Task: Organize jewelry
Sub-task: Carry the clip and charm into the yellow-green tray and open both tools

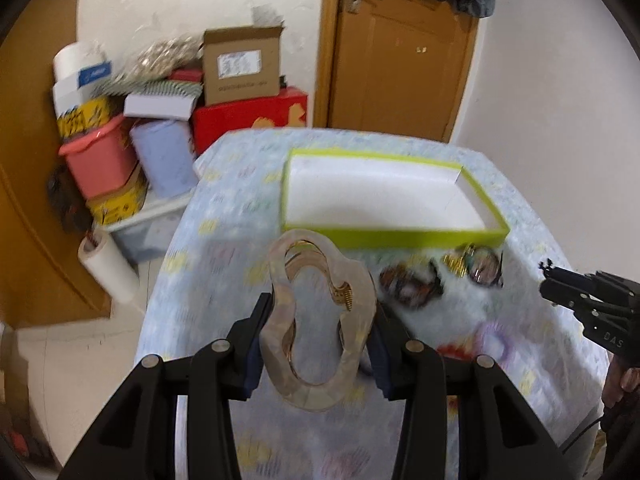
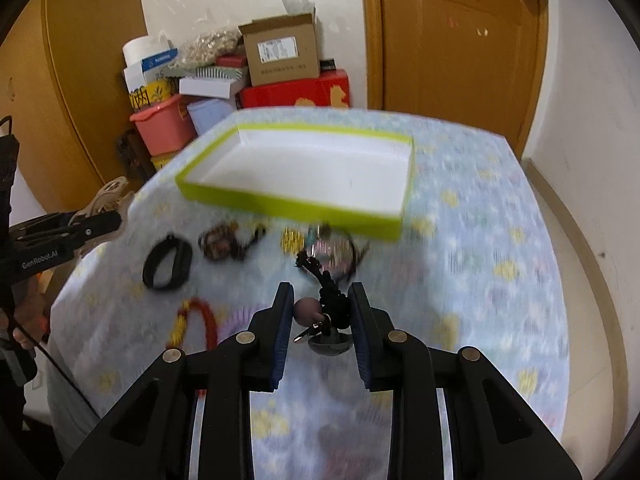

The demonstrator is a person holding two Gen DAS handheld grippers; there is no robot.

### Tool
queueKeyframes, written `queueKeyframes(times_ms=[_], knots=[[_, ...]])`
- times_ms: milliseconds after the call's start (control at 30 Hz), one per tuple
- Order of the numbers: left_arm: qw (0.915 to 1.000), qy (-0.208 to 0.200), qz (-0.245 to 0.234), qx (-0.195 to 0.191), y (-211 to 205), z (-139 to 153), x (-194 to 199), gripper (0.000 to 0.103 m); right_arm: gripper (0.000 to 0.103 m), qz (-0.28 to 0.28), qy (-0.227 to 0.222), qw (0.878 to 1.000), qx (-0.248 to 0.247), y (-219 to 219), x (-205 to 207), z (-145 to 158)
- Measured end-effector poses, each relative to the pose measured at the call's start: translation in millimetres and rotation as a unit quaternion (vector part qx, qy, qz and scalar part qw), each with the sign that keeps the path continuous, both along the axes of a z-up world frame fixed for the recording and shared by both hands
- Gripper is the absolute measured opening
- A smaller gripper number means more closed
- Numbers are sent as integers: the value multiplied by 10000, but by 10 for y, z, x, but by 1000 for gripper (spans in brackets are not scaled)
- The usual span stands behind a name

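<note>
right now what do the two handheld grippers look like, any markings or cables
Both are matte black with angular linkage arms, silver pivot pins and dark blue pads. The left gripper reads GenRobot.AI on its side and trails a black cable; the right gripper shows white DAS lettering.

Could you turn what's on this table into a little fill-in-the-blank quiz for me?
1. The left gripper holds a pale, see-through hair ____.
2. The box on the flowered tablecloth has a lime-green rim and its inside is ____.
3. The right gripper is closed on a small trinket with a ____ braided cord.
4. The black band lies on the cloth, ____ the box.

Missing words: clip; empty; black; outside
</note>
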State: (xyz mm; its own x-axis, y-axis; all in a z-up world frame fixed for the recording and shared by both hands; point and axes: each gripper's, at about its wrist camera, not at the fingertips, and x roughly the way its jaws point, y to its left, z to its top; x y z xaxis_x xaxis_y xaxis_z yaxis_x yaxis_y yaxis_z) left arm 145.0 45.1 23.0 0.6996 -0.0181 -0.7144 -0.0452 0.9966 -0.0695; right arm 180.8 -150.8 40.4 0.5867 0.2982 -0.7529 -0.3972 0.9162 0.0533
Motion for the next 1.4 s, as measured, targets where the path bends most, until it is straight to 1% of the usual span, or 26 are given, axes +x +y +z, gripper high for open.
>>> queueKeyframes(times_ms=[133,300,367,500,700,833,933,1033,1133,1200,1300,1400], knots=[[9998,-71,-182,83,-76,98,361,45,29,6,-57,10000,16,32,375,66],[9994,-57,-323,117,-94,100,867,45,29,-43,21,10000,51,50,916,35],[9993,-23,-352,123,-79,59,1086,45,29,-64,104,9999,99,50,1122,-15],[9990,71,-407,194,-66,-71,1443,45,29,-72,164,9998,-52,88,1488,-143],[9986,287,-352,285,-12,-306,1840,46,29,-158,306,9990,-272,122,1847,-362],[9978,382,-320,434,-17,-420,1982,46,29,-214,369,9985,-355,125,1989,-441],[9972,427,-275,555,-13,-491,2047,46,30,-213,274,9980,-525,178,2021,-468],[9961,367,-297,750,-62,-507,2055,46,32,-219,276,9978,-564,198,2035,-468],[9960,414,-407,685,-81,-518,2048,46,40,-176,241,9984,-473,193,1986,-424],[9962,399,-430,650,-76,-506,2019,47,49,-212,176,9985,-473,177,1937,-373],[9974,282,-413,514,-36,-420,1937,50,50,-267,128,9989,-376,147,1834,-274],[9981,159,-411,434,-12,-296,1815,51,50,-314,6,9991,-299,110,1647,-137]])
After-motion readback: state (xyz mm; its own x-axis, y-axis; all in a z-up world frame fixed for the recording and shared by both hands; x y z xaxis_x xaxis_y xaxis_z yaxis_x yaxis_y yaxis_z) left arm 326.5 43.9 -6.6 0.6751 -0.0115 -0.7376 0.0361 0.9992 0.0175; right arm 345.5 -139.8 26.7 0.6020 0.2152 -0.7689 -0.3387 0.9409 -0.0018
